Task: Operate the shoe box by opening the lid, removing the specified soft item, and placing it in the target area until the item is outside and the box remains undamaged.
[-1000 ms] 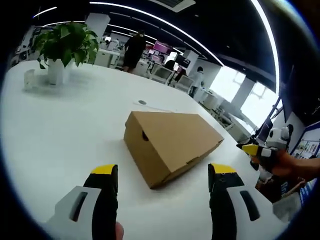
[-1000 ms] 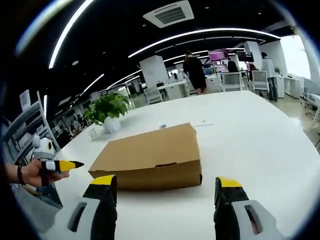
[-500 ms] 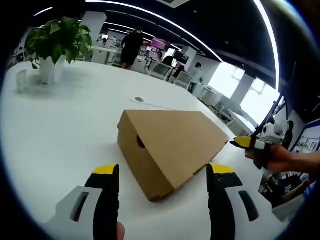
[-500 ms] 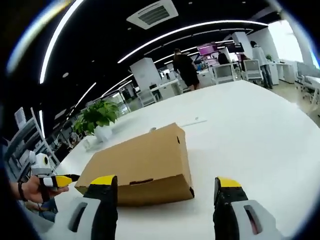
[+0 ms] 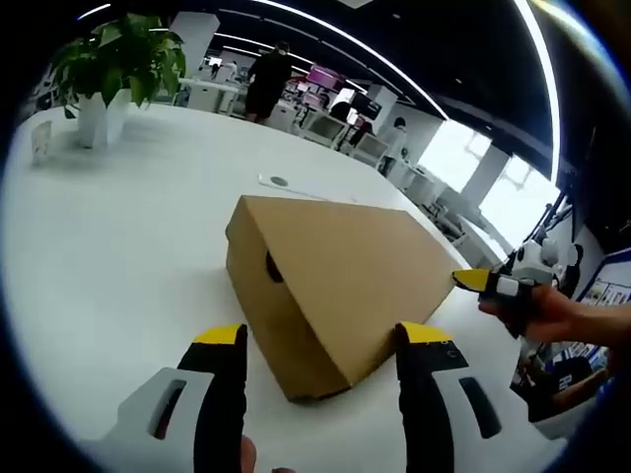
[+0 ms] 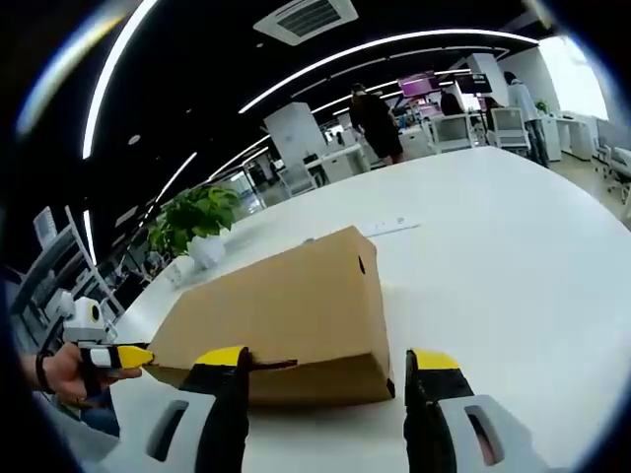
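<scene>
- Left gripper (image 5: 320,340): its jaws stand apart with nothing between them, one on each side of the near corner of the shoe box (image 5: 335,276); whether they touch the cardboard cannot be told.
- Far left on the white table (image 5: 118,246), well apart from the box, stands a potted plant (image 5: 116,61) in a white pot.
- At the table's middle the brown box rests with its lid down; a round hole shows in its end wall.
- Right gripper (image 6: 325,360): also spread wide and holding nothing, its jaws hover just before the box's (image 6: 281,310) long front side, where a dark slot shows at the lid's edge.
- Its yellow tip appears at the far right of the left gripper view, near the box's right corner, held in a hand (image 5: 552,315).
</scene>
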Action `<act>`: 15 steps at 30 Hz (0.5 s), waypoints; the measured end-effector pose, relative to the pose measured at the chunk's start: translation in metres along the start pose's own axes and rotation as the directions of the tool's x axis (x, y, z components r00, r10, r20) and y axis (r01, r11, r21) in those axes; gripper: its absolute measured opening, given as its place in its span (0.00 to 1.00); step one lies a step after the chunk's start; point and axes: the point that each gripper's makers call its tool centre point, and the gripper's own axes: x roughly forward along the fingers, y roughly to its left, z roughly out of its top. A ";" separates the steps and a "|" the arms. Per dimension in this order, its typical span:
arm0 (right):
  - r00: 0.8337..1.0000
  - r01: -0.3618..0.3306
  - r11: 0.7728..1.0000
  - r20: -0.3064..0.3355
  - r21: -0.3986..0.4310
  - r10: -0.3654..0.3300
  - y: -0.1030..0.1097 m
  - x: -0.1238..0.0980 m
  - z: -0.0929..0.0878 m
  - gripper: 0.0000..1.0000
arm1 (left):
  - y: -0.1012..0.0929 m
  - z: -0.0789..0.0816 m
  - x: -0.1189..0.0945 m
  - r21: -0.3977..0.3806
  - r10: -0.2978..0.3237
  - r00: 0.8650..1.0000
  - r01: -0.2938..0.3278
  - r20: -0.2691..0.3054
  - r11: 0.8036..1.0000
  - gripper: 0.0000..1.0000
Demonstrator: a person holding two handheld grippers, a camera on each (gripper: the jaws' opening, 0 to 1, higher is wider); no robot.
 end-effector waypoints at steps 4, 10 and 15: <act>0.998 -0.010 0.999 0.055 -0.035 0.012 0.005 0.001 0.010 0.45 | -0.004 0.002 0.006 -0.027 0.019 1.000 -0.019 0.004 0.999 0.50; 0.997 0.027 0.999 0.076 -0.038 -0.024 0.001 0.000 0.012 0.43 | -0.009 0.004 0.007 -0.020 -0.017 1.000 0.017 -0.003 1.000 0.49; 0.997 0.041 0.998 0.073 -0.038 -0.038 0.001 0.000 0.012 0.43 | -0.013 0.003 0.004 -0.022 -0.023 1.000 0.023 -0.006 0.999 0.48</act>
